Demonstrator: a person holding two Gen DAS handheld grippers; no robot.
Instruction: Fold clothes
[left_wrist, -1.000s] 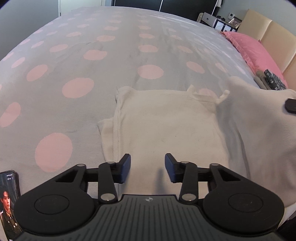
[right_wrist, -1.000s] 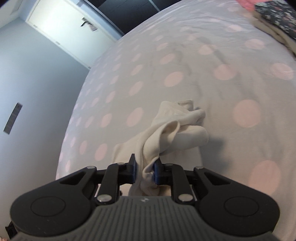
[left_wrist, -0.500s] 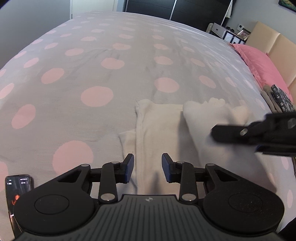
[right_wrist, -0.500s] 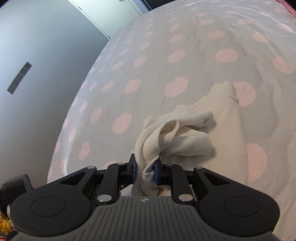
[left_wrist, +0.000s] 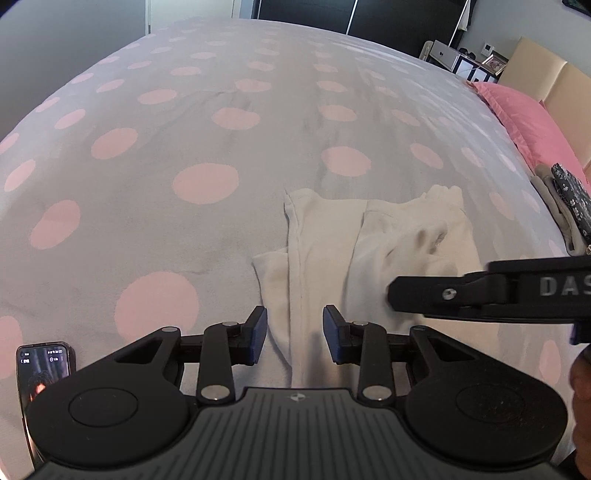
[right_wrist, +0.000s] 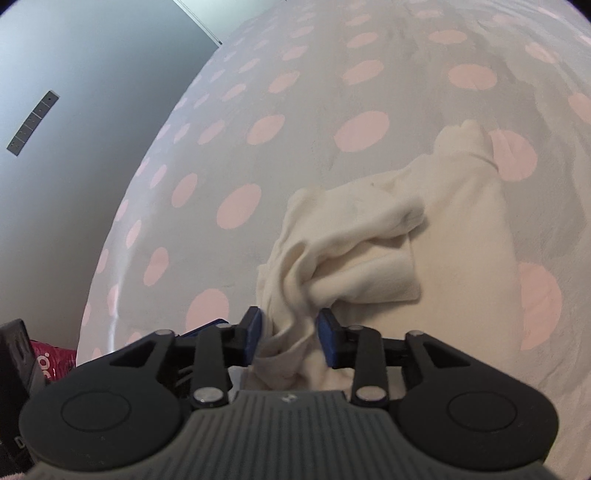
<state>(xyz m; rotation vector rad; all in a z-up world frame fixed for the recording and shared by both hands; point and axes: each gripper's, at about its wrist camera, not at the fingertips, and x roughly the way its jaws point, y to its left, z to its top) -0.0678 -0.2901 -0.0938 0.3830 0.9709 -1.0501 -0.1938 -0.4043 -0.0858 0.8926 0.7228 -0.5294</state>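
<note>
Left wrist view: the left gripper (left_wrist: 294, 332) hangs over a grey bedspread (left_wrist: 192, 122) dotted with pink circles, its two blue-padded jaws standing apart with nothing pressed between them. One cream garment (left_wrist: 373, 251) lies on the bed just ahead of the jaws, its long seam running back between them and its bunched upper layer off to the right ahead. The right gripper (left_wrist: 399, 291) reaches in from the right edge, above that bunched part; from this side its jaws cannot be told apart. One phone (left_wrist: 44, 369) with a lit screen lies at the near left beside the gripper body. Far ahead to the right sit one pink pillow (left_wrist: 524, 125) and one small stack of folded clothes (left_wrist: 565, 206), a dark floral piece on top.

Right wrist view: the right gripper (right_wrist: 290, 341) points down at the same cream garment (right_wrist: 369, 243). Its two jaws are opening, and a twisted bunch of the cloth sits between the pads, which no longer squeeze it. The rest of the garment spreads ahead and to the right over the spotted bedspread (right_wrist: 280, 96). A grey wall (right_wrist: 74, 92) stands off to the left.
</note>
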